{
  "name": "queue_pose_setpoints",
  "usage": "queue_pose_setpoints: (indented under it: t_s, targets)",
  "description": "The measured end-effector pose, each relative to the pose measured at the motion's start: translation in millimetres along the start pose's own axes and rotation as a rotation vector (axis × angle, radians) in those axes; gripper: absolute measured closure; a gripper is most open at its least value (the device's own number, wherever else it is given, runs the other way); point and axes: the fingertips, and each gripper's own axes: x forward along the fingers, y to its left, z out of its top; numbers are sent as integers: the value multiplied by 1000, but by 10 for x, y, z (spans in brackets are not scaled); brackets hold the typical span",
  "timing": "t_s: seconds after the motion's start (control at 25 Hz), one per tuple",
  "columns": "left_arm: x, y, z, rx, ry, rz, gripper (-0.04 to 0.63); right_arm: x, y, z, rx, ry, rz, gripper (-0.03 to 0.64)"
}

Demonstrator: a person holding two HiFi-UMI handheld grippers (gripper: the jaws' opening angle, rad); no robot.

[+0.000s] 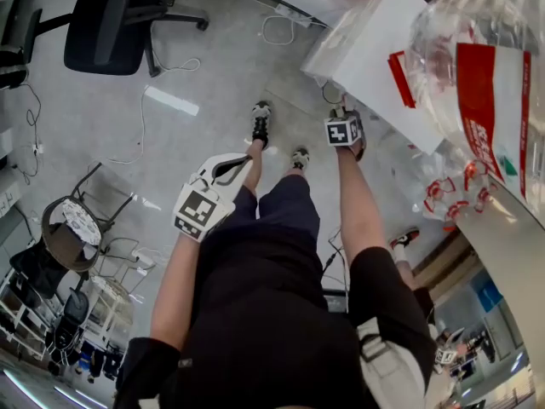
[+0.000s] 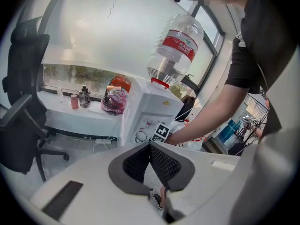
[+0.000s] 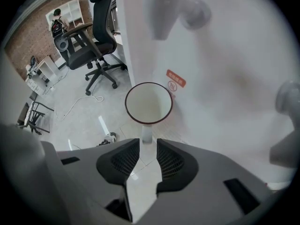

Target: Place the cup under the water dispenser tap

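Observation:
In the right gripper view a pale cup (image 3: pixel 148 103) with a dark rim stands close against the white front of the water dispenser (image 3: pixel 220 74). Its handle (image 3: pixel 146 136) points back between my right gripper's (image 3: pixel 148 142) jaws, which stand open and do not press on it. Two taps (image 3: pixel 194 11) jut from the dispenser's front. The left gripper view shows the dispenser (image 2: pixel 154 104), its upturned bottle (image 2: pixel 176 46) and the cup (image 2: pixel 140 136) beside the right gripper's marker cube (image 2: pixel 161 131). My left gripper (image 2: pixel 150 146) is shut on nothing, held back from the dispenser (image 1: pixel 375 45).
Black office chairs (image 1: pixel 111 20) (image 3: pixel 96 36) stand on the grey floor, with loose cables (image 1: pixel 140 139) lying about. A window ledge (image 2: pixel 79 108) with small bottles and a pink bag runs left of the dispenser. A round stool (image 1: pixel 72 228) stands at the left.

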Motion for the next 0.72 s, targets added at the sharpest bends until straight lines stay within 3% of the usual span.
queue_pose_setpoints:
  t_s: [0.48,0.72]
  targets:
    - [-75,-182,498,95,-8,-79,595,-636,-82,-280,99,6,25,518]
    - [-108,-299,660,110,-25,-92,595,-1005,25,-291,45,-70,49,588]
